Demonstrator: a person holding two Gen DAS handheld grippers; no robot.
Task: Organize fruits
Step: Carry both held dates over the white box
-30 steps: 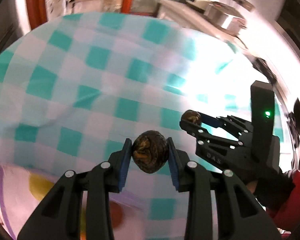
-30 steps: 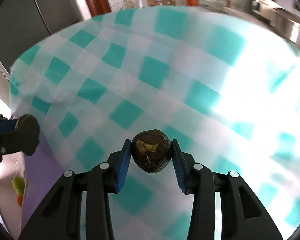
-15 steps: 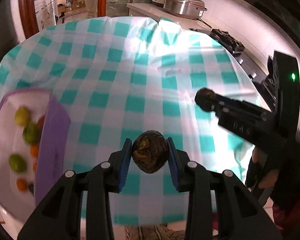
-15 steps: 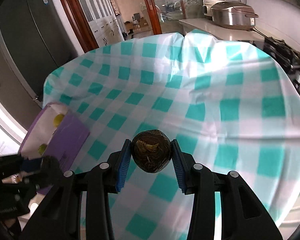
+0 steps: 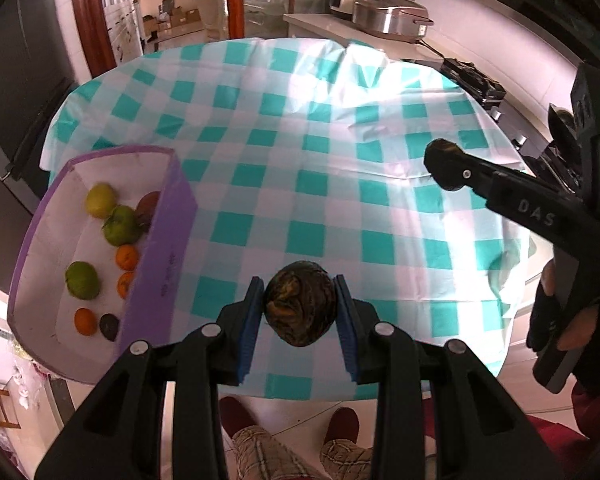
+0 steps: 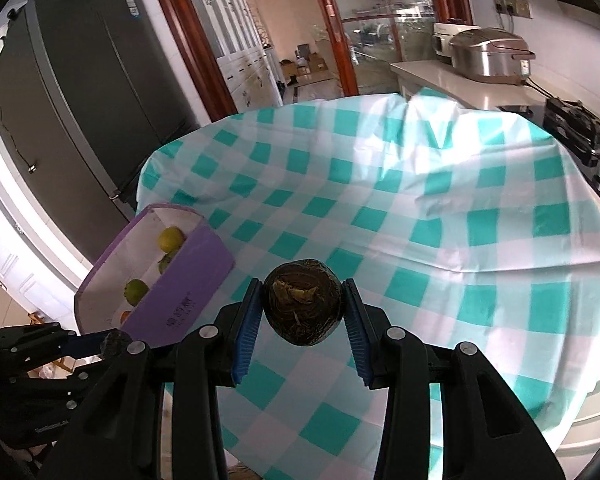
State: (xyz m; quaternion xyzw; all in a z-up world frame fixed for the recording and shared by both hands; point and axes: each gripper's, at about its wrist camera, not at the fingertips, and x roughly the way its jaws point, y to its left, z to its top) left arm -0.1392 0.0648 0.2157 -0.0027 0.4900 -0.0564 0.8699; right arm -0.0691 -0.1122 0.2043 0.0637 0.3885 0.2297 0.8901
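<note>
Dark fruit [image 5: 300, 309] stayed clamped in the left tongs [image 5: 300, 312], another [image 6: 302, 307] in the right tongs [image 6: 302, 312], both lifted, box [image 5: 156, 280] now visible for dropping.

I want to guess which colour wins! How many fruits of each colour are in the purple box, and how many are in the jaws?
In the box:
Green or yellow-green: 3
Orange: 3
Dark: 2
In the jaws:
Dark brown: 2, one in the left gripper, one in the right gripper
Total: 10
</note>
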